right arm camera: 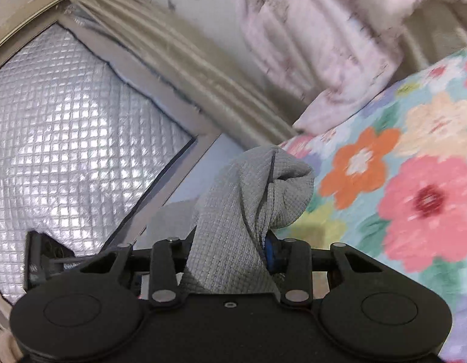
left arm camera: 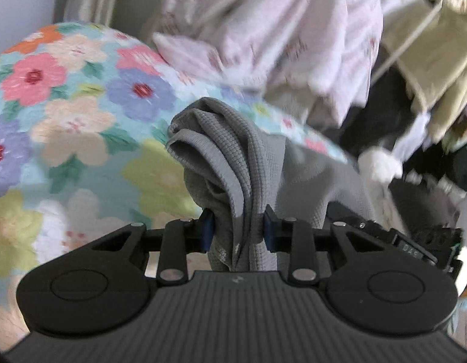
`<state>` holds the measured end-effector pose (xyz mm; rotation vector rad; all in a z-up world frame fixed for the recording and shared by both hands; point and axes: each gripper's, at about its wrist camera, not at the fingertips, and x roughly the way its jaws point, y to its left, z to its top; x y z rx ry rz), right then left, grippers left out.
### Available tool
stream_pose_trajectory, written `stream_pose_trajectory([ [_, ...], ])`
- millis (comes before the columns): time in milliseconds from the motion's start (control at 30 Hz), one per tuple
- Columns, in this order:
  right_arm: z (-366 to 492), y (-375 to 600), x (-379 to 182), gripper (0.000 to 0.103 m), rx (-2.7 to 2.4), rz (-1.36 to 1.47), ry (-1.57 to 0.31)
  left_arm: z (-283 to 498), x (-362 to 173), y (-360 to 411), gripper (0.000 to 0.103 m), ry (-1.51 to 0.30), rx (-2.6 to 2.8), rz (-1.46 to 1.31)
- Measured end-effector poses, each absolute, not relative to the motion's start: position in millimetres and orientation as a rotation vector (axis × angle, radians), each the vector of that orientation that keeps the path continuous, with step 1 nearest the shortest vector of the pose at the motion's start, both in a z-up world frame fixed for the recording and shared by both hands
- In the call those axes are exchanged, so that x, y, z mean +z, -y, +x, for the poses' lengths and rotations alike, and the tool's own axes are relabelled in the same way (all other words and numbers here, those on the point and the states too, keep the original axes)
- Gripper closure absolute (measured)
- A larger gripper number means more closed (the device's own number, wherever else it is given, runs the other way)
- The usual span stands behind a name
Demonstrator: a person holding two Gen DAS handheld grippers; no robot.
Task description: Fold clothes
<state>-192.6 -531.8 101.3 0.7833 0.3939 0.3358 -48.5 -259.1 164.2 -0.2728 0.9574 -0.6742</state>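
Observation:
A grey waffle-knit garment (left arm camera: 233,163) is held up above the floral bedspread (left arm camera: 67,115). My left gripper (left arm camera: 238,231) is shut on a bunched, hemmed edge of it, blue pads pressing the cloth from both sides. In the right wrist view the same grey garment (right arm camera: 248,199) is bunched between the jaws of my right gripper (right arm camera: 230,254), which is shut on it; only the right blue pad shows, the left one is hidden by cloth. The rest of the garment hangs below both grippers, out of sight.
A pale pink patterned quilt (left arm camera: 263,30) is heaped at the back of the bed. Beige and dark clothes (left arm camera: 430,84) hang on a rack at the right. A silver quilted window cover (right arm camera: 67,139) and beige curtain (right arm camera: 179,66) stand by the bed's edge.

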Motion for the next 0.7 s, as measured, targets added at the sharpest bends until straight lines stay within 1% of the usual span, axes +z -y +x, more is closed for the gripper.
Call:
stream_pose_trajectory([
  [100,-212.6,566.8,103.2,0.059,0.278,0.789,-0.377,-59.4,162.2,307.2,0.073,-0.917,-0.758,-0.24],
  [233,-236.1,625.0,103.3,0.059,0.199,0.794,-0.381,-59.1,127.2,363.4,0.073,-0.924,-0.835,-0.351],
  [333,-247.8,666.0,105.6,0.059,0.12,0.723,-0.421,-68.5,103.3,405.4,0.074,-0.936,-0.823,-0.312],
  [533,-261.3,727.0,92.7,0.059,-0.12,0.551,-0.584,-89.7,57.0,488.5,0.074,-0.956,-0.785,-0.206],
  [700,-253.1,746.6,68.2,0.059,-0.288,0.387,-0.7,-107.4,18.4,557.7,0.075,-0.971,-0.752,-0.119],
])
